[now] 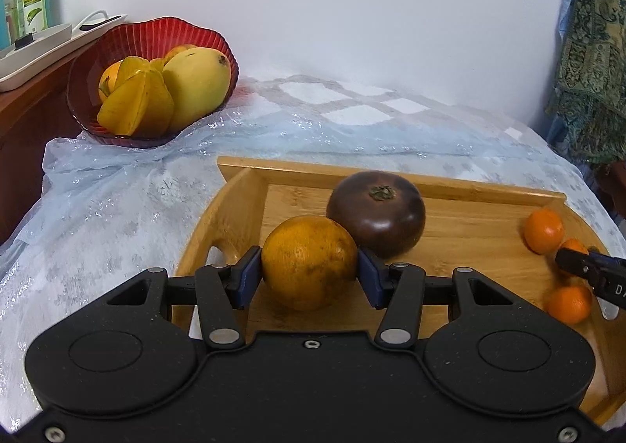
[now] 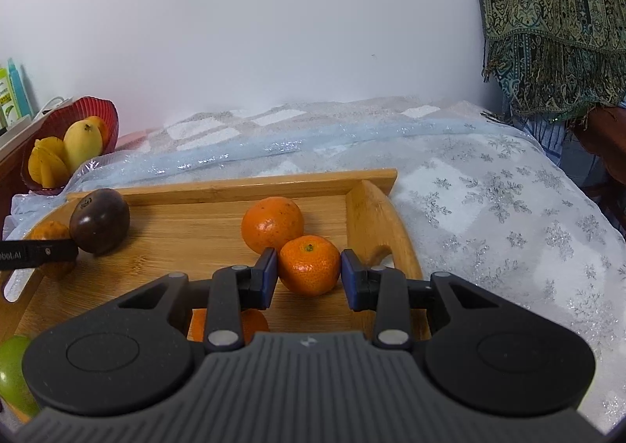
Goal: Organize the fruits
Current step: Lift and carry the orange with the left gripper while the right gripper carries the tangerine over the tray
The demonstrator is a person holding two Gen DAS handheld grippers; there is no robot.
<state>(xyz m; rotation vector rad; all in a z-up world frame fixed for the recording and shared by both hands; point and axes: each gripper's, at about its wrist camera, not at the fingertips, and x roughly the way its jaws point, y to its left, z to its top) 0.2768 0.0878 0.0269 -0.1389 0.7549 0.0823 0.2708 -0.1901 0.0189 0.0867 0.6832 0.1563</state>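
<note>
Fingers [image 1: 250, 278] clamp orange [image 1: 309, 261]; right fingers [image 2: 270, 278] clamp mandarin [image 2: 309, 265], third mandarin [image 2: 250, 323] half-hidden.

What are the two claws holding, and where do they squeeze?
The left claw squeezes the big orange by its two sides. The right claw squeezes a small mandarin by its sides too.

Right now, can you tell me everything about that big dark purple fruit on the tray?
The dark purple fruit is round and a bit squat, with smooth, glossy brownish-purple skin and a small dried greenish calyx on top. It looks whole and sits upright on the wooden tray, near its back wall. It looks to be touching the large orange in front of it, though I cannot be sure. No gripper holds it.
</note>
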